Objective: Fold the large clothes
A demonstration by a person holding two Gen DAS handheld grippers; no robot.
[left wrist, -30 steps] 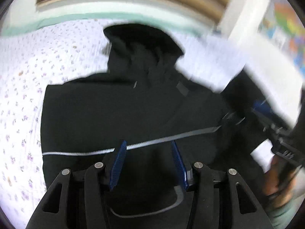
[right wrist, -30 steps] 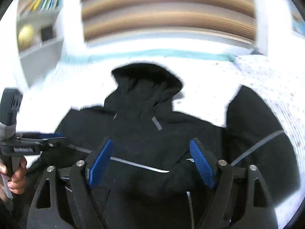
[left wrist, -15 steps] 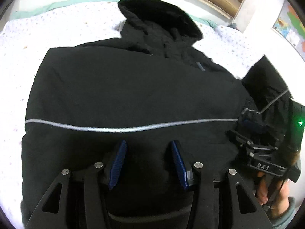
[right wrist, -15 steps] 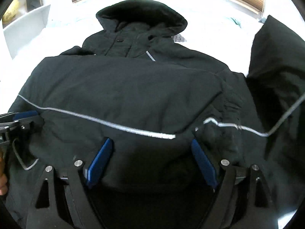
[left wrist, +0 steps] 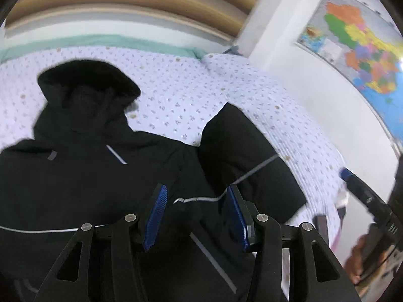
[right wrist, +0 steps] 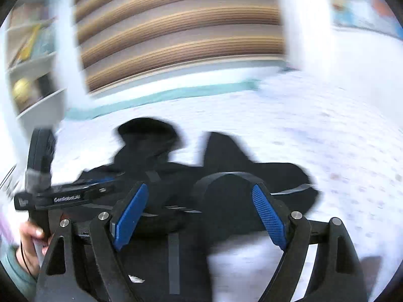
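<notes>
Both grippers pulled back and up from half a second ago. Black jacket [left wrist: 83, 181] lying flat on the dotted bedspread [left wrist: 191, 95], hood [left wrist: 88, 78] at the far end, one sleeve [left wrist: 241, 156] sticking out to the side. Left gripper [left wrist: 196, 216] open, holding nothing. Right gripper [right wrist: 199, 219] open wide, empty too. Likely one fold done, sleeve next. Right view smeared and blurry, so folds hard to see. Jacket's near edge hidden behind the grippers.
</notes>
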